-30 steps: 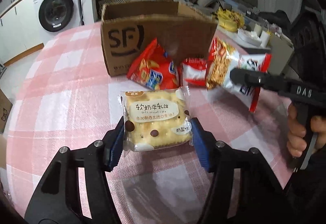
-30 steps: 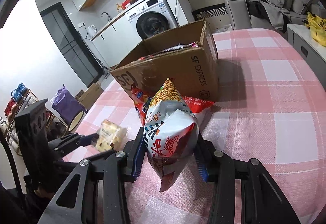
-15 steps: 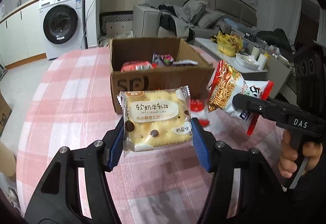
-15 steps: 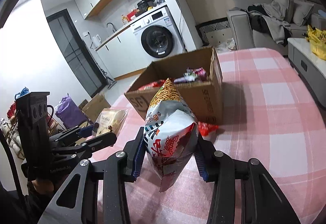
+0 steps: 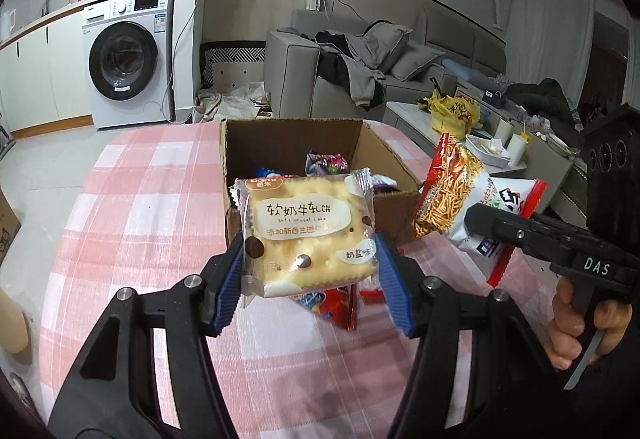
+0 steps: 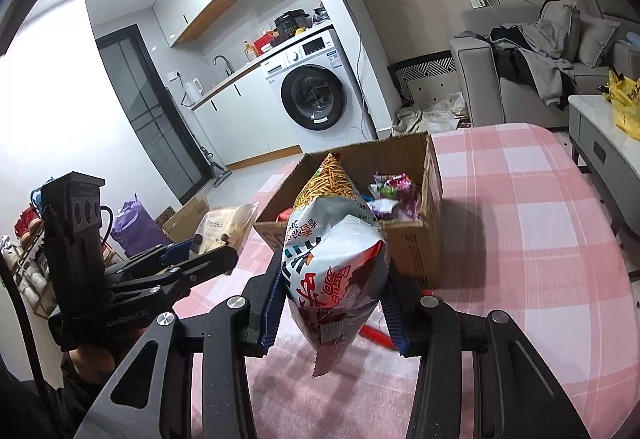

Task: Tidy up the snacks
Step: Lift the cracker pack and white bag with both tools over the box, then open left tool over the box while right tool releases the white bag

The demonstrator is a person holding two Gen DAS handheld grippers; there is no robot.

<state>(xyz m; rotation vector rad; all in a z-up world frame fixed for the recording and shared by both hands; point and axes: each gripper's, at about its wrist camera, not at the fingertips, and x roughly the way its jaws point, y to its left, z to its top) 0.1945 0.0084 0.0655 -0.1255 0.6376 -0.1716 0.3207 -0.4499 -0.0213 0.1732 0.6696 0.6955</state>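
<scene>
My left gripper [image 5: 312, 291] is shut on a yellow cracker packet [image 5: 308, 235] and holds it in the air in front of the open cardboard box [image 5: 384, 155]. My right gripper [image 6: 332, 303] is shut on a red-and-white noodle snack bag [image 6: 336, 239], also raised, just before the box [image 6: 432, 199]. The box holds several snack packets [image 6: 392, 191]. In the left wrist view the noodle bag [image 5: 452, 195] hangs right of the box. A red snack bag [image 5: 336, 307] lies on the table below the cracker packet.
The table has a pink checked cloth [image 5: 144, 199]. The box stands near its far edge. A washing machine [image 5: 128, 59] and a grey sofa [image 5: 360, 79] are beyond the table. A low table [image 6: 600, 135] stands to the right.
Both grippers have risen with their packets. The view now looks down into the open box, and the snacks inside it have come into sight.
</scene>
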